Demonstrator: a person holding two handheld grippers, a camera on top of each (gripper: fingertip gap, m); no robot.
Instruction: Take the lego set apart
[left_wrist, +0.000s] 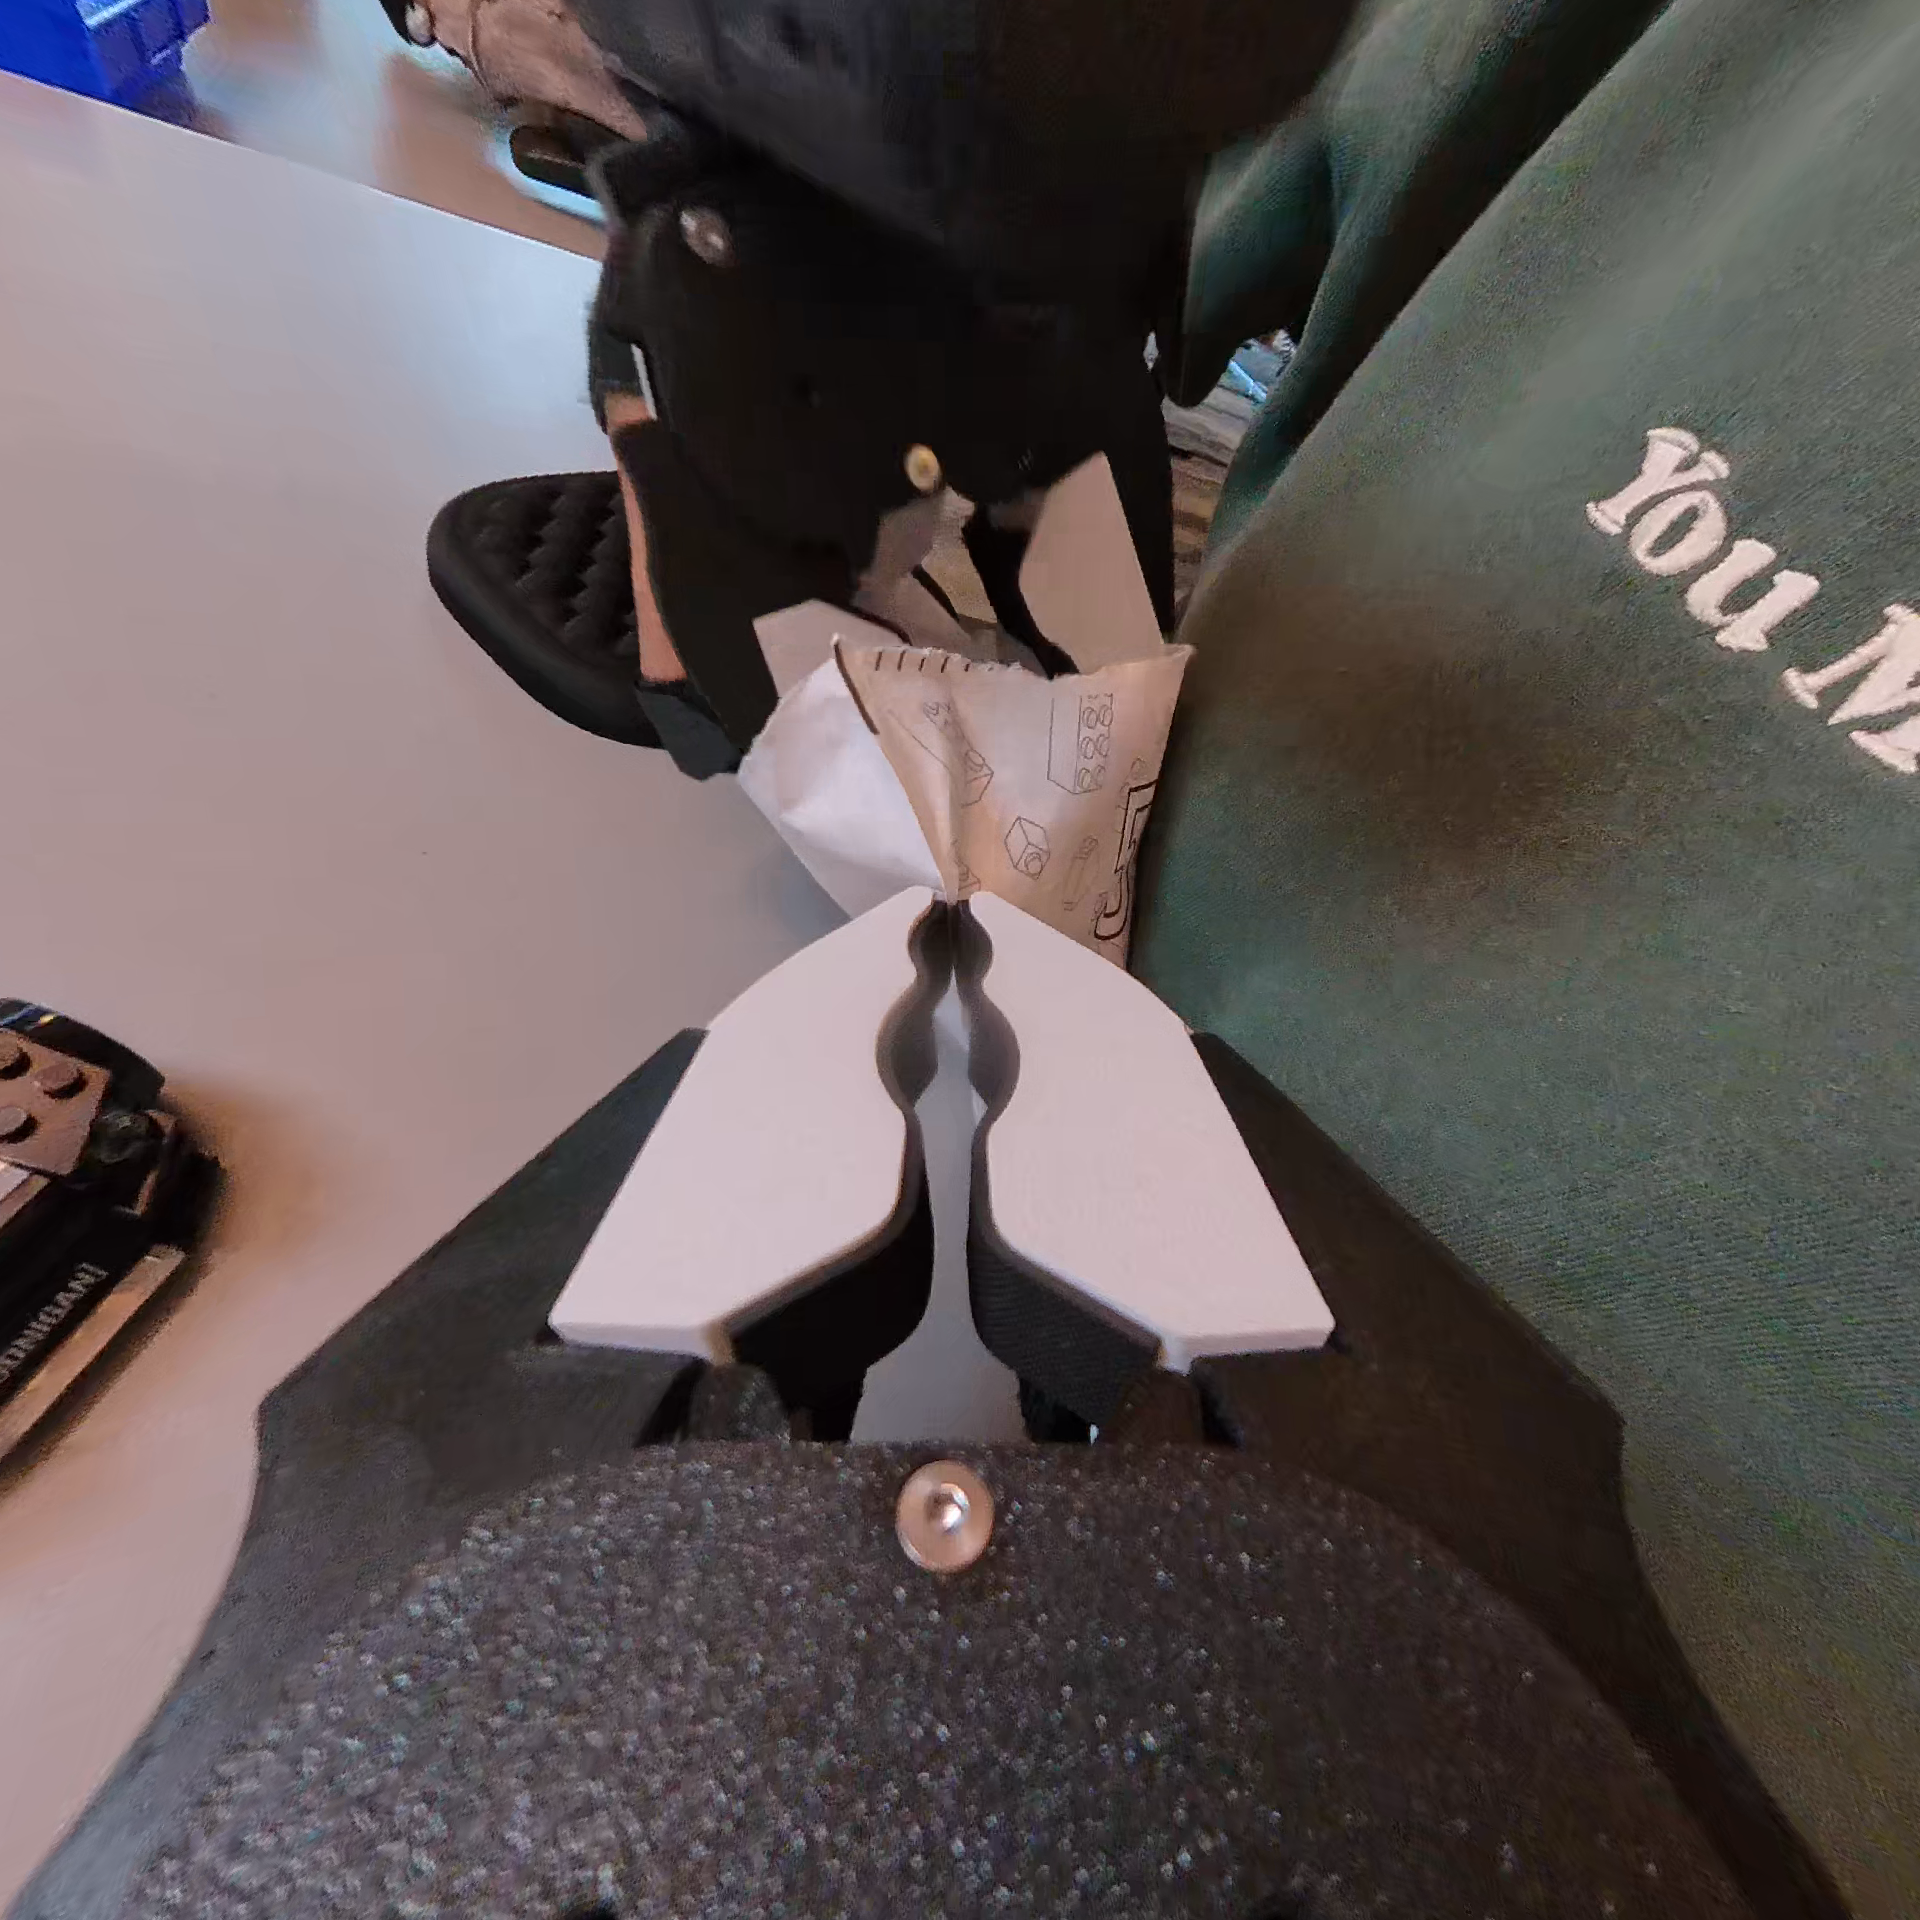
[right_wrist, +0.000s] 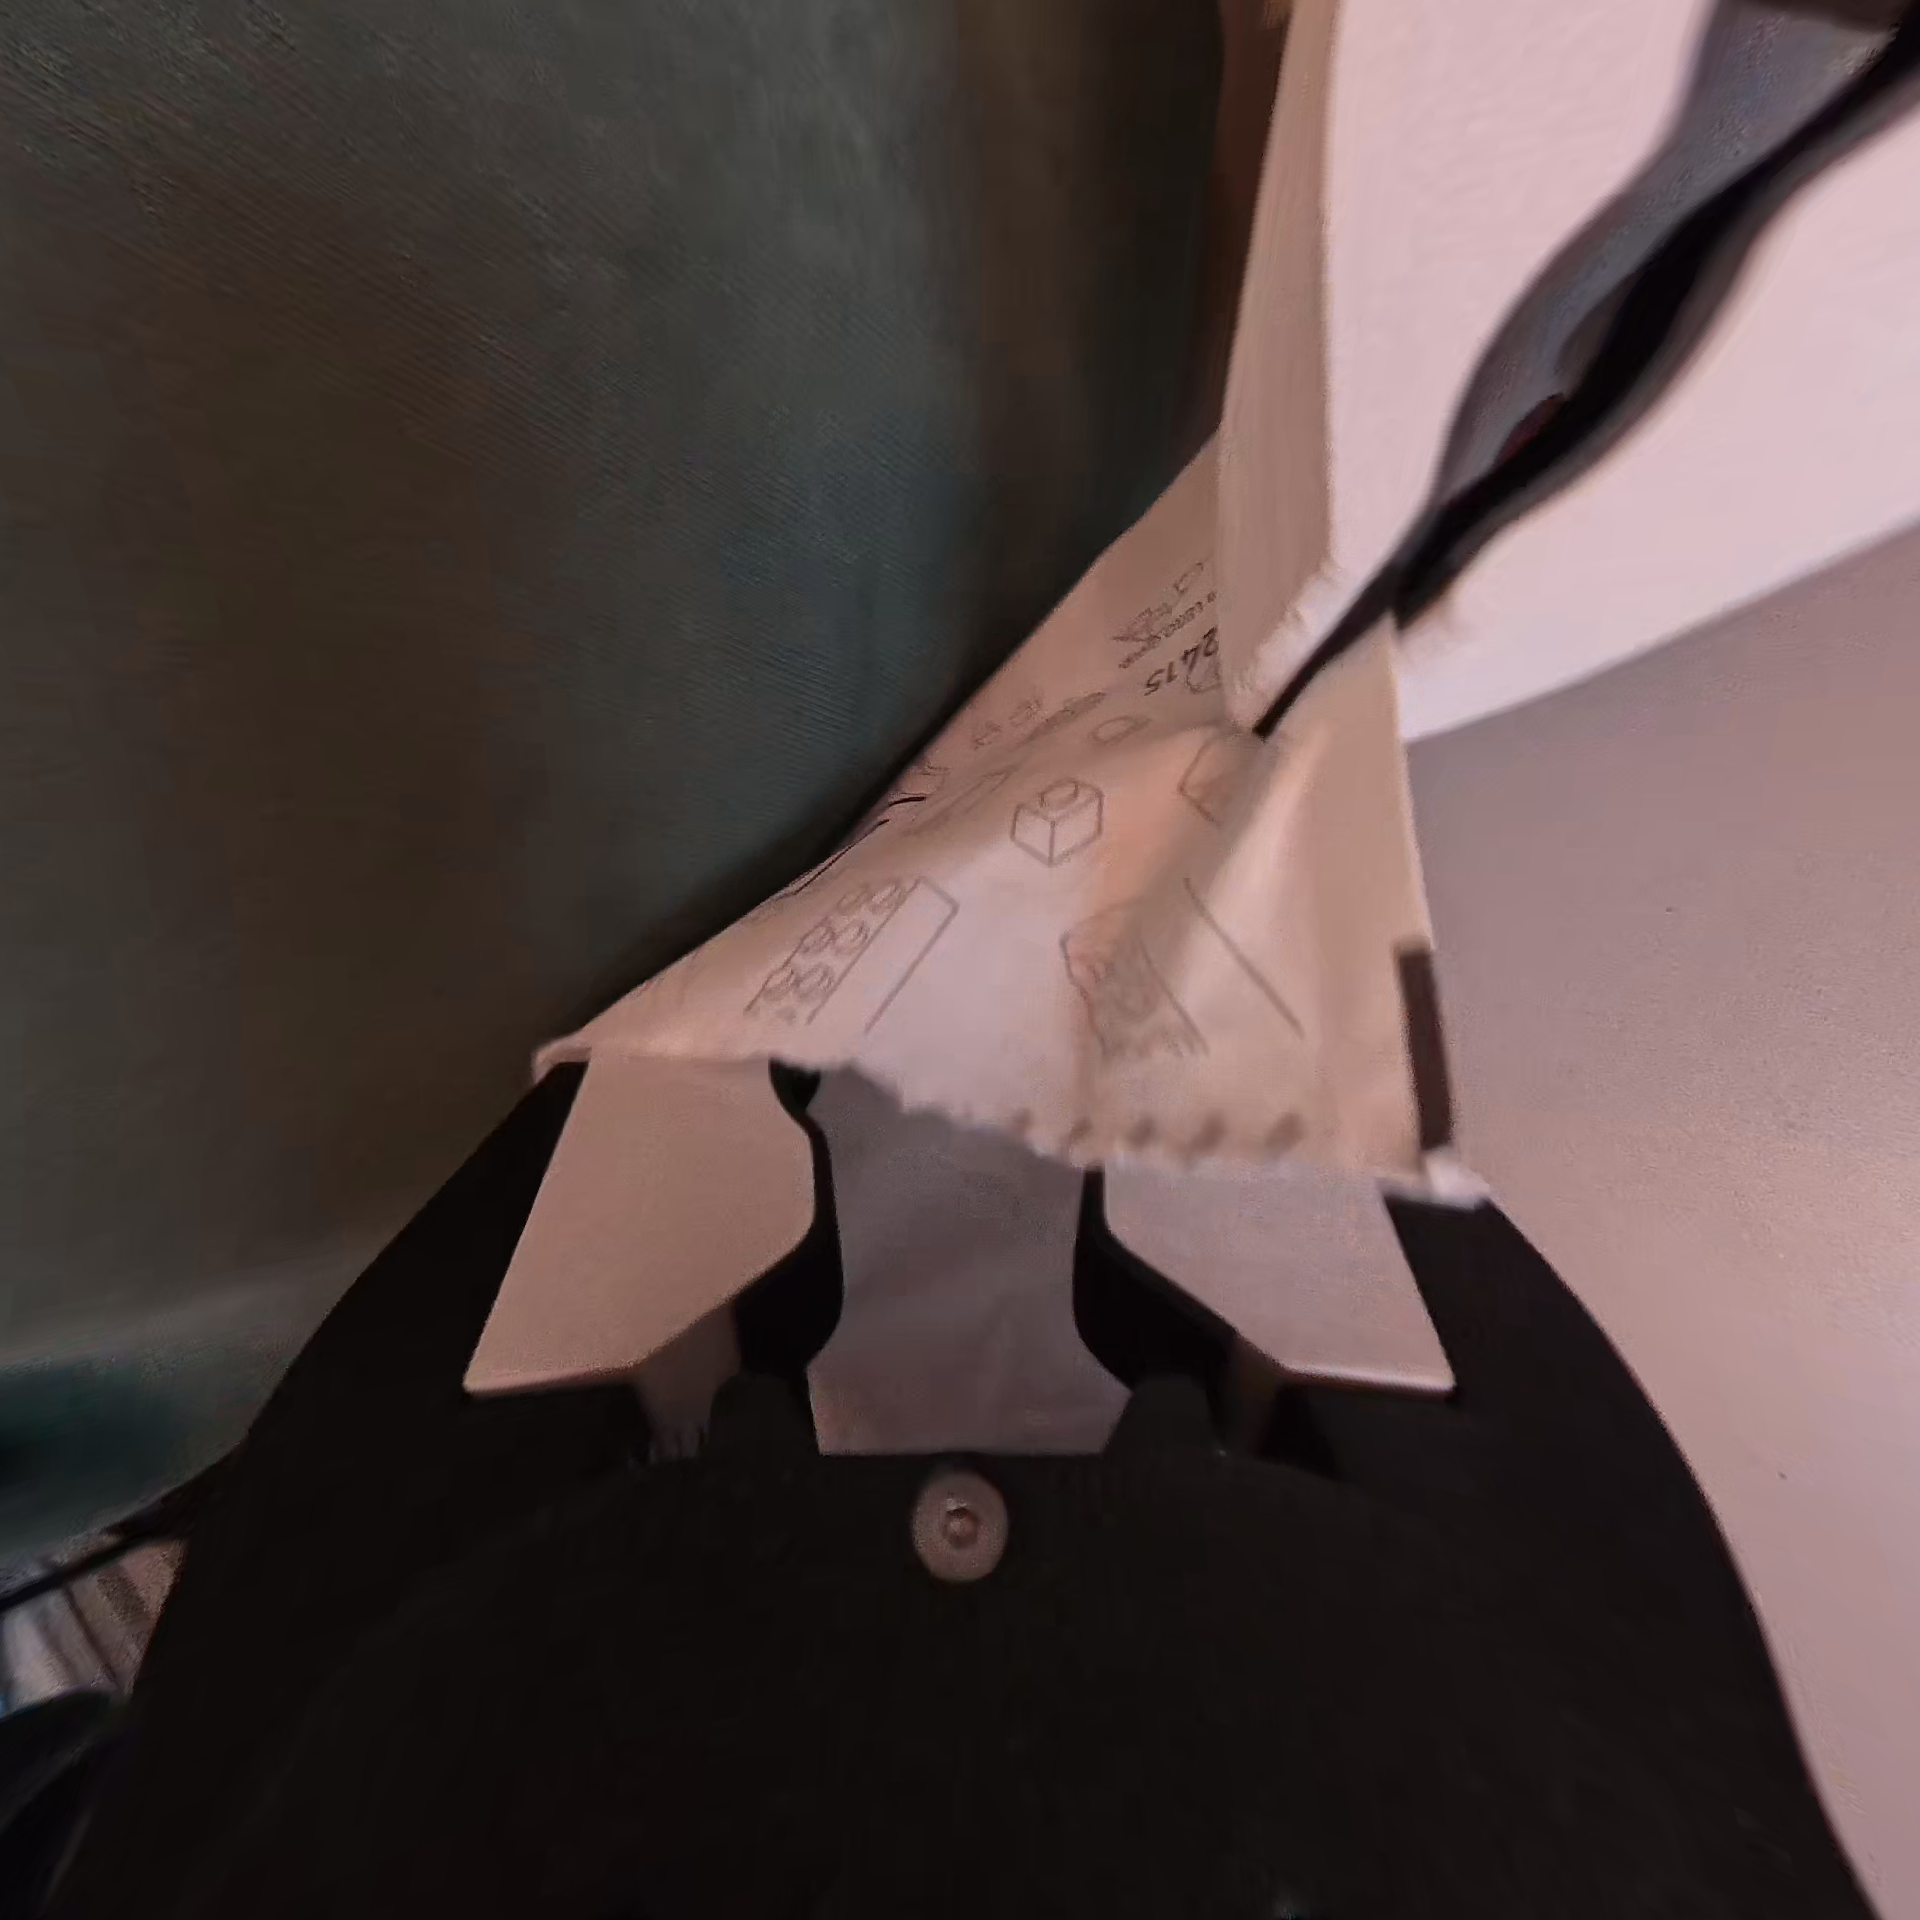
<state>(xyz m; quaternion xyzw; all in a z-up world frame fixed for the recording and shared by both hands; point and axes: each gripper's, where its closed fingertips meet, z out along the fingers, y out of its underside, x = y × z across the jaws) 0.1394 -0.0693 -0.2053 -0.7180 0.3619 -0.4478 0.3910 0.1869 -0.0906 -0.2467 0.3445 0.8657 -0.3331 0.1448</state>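
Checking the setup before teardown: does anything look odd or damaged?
Yes. The paper bag is crumpled and ragged-edged, pinched by the left gripper against a person's green sweatshirt; the lego set sits untouched.

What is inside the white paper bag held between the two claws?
Nothing of its contents shows. The paper bag is pinched at one end by the left claw; its torn edge lies over the right claw. Paper hides the interior in both views.

Setting: office-like workroom, likely.
Surface: smooth pale grey table (left_wrist: 260, 520).
At 11 o'clock: blue plastic bin (left_wrist: 114, 47) on brown floor.
At 10 o'clock: black ribbed chair armrest (left_wrist: 540, 592).
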